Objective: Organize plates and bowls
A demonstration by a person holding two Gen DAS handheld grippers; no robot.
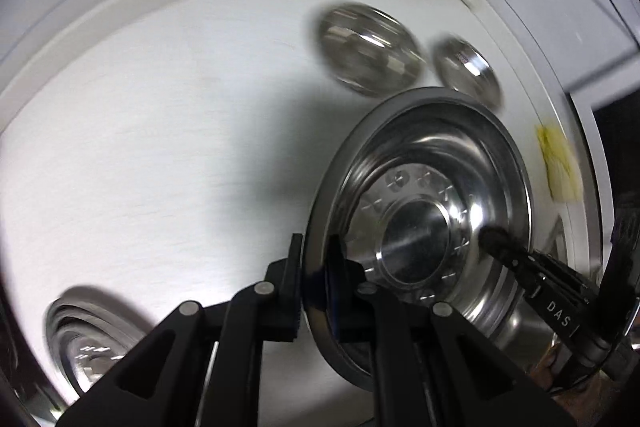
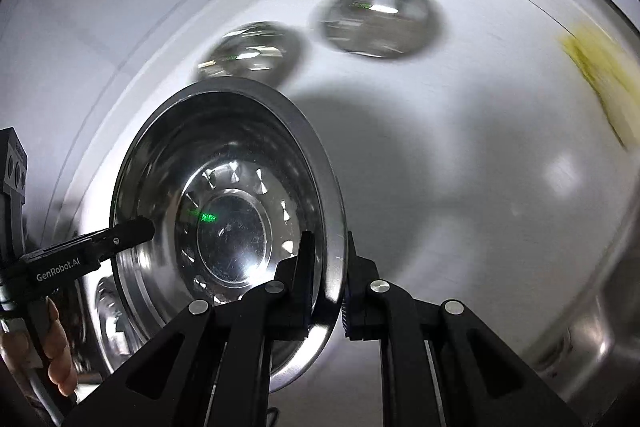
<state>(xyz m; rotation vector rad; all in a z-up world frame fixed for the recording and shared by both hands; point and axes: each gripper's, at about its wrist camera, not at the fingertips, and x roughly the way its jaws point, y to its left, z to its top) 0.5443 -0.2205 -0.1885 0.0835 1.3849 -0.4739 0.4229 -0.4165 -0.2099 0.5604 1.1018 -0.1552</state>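
Note:
A steel plate (image 1: pixel 420 219) is held above the white table (image 1: pixel 160 127), gripped on opposite rims. My left gripper (image 1: pixel 316 259) is shut on its left rim. My right gripper (image 2: pixel 328 259) is shut on its right rim; the plate also shows in the right wrist view (image 2: pixel 224 211). The right gripper's finger (image 1: pixel 504 247) shows across the plate in the left view, and the left gripper's finger (image 2: pixel 120 235) in the right view. Two small steel bowls (image 1: pixel 368 47) (image 1: pixel 468 71) sit on the table beyond, also in the right view (image 2: pixel 252 51) (image 2: pixel 376 19).
Another steel dish (image 1: pixel 88 343) lies at the lower left of the left view. A yellow sticky note (image 1: pixel 560 159) lies near the table's right edge, blurred in the right view (image 2: pixel 600 79). A steel vessel (image 2: pixel 592 327) sits at the lower right of the right view.

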